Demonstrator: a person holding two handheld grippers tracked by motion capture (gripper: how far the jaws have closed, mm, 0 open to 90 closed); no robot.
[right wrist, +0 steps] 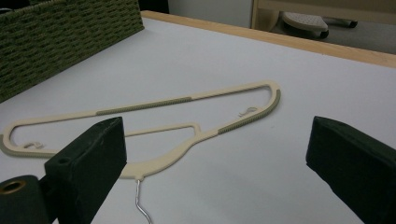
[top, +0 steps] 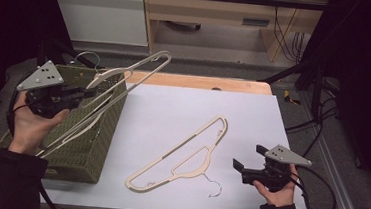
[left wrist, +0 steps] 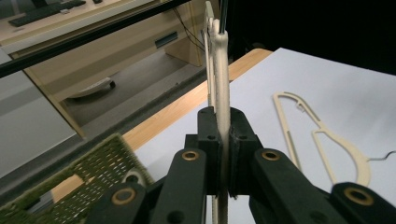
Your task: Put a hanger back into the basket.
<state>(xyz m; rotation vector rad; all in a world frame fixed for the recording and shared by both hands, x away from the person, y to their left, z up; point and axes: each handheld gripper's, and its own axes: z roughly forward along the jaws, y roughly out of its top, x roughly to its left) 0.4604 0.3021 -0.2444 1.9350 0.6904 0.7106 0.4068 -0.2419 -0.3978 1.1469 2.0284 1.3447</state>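
The left gripper (top: 90, 92) is clamped hard on the edge of a cream hanger (top: 125, 77), holding it tilted in the air above the green woven basket (top: 85, 147); in the left gripper view the jaws pinch the thin bar (left wrist: 221, 70) between them. The grip sits near 1 spot on a long, springy frame, so the hanger could pivot or slip in the pads — its low end still reaches down along the basket's near side and might catch on the weave or the rim. Its wire hook (top: 89, 57) hangs over the basket's far edge and could snag there too.

The right gripper (top: 246, 162) rests well to the right of the basket, jaws spread wide and holding nothing. A 2nd hanger (top: 184, 154) lies flat on the white sheet (top: 173, 103) between the basket and that gripper, its metal hook (top: 214, 187) pointing toward the person. If the lifted hanger swings down to the right of the basket, it may land across this one — the 2 frames could tangle.
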